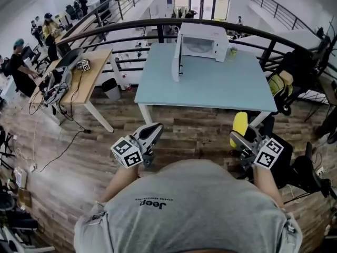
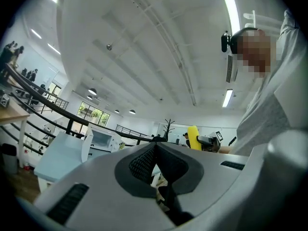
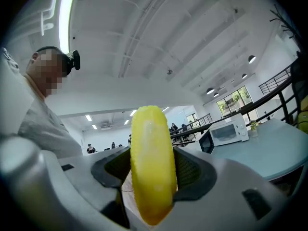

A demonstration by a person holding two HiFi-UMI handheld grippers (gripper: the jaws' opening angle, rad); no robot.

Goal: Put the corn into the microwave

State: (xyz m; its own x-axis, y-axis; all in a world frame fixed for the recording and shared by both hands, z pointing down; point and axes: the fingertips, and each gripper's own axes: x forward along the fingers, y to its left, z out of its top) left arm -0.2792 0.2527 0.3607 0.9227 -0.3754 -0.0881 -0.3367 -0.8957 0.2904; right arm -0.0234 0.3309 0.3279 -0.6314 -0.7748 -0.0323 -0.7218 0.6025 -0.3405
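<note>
Item one: my right gripper (image 1: 243, 139), jaws clamped on the corn (image 1: 240, 122), the yellow cob standing between the pads and reaching out past the tips; the right gripper view showed the same hold, the corn (image 3: 152, 167) filling the gap of that gripper (image 3: 152, 177). I held it off the desk (image 1: 210, 86), on the near side just beyond its near right corner, above the wooden floor (image 1: 195, 128). Item two: my left gripper (image 1: 151, 132), jaws pressed together with nothing between them, confirmed in the left gripper view (image 2: 155, 150); it sat low before my chest, short of the desk's near left corner. Item three: the white microwave (image 1: 204, 41) at the desk's far edge, its door (image 1: 177, 58) swung open to the left, well apart from the corn. Item four: a wooden side table (image 1: 89, 70) to the left, carrying cables.
</note>
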